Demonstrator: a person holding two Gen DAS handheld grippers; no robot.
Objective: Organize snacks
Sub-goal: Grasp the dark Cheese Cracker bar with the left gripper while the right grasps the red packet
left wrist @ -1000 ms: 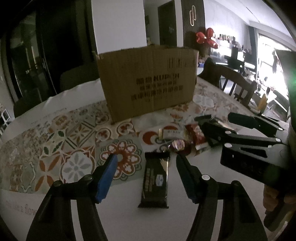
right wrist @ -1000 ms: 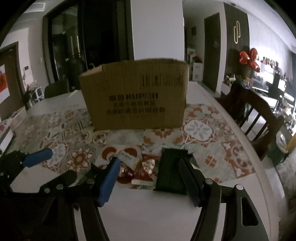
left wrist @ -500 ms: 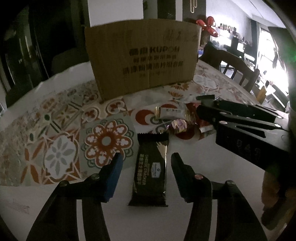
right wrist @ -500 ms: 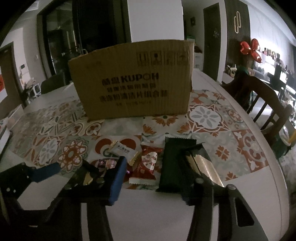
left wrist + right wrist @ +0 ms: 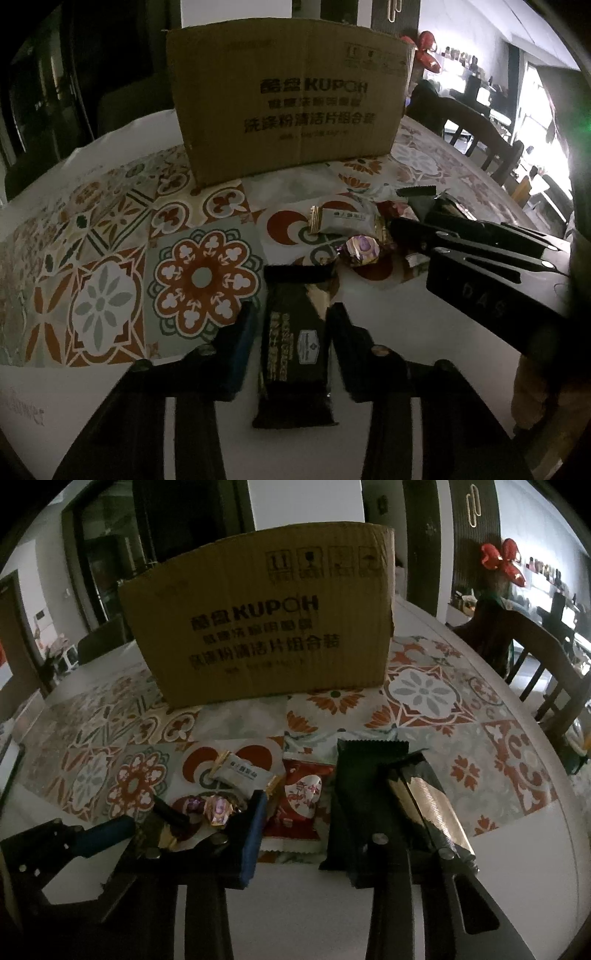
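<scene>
1. Snacks are what I'm sorting. My left claw has just been closing with the dark bar lengthwise between its jaws. The pads sit right at the wrapper's long edges, but I cannot tell whether they press yet.
2. My right claw has also just been closing. The red packet lies between its jaws, and the 3 o'clock finger overlaps the dark green wrapper. I cannot tell whether it has clamped on either.
3. Just outside that claw, a gold-striped wrapper lies at 3 o'clock. A purple foil sweet sits at 9 o'clock and a grey-white sweet at 11 o'clock. All of them rest on the table, at the near edge of the patterned mat.
4. Further out at 12 o'clock stands the cardboard box, upright and well apart from the pile. I take it to be where the snacks go.
5. Risks on the left, as I judge them: the glossy wrapper could buckle or squirt out under an edge-on squeeze. A lift by the near end could also let the bar swing down.
6. Risks on the right: with two packets this close, the jaws may pinch both or only catch a crimped edge, so one drops on the way. Both claws work the same patch, so they could knock together or scatter the loose sweets.
</scene>
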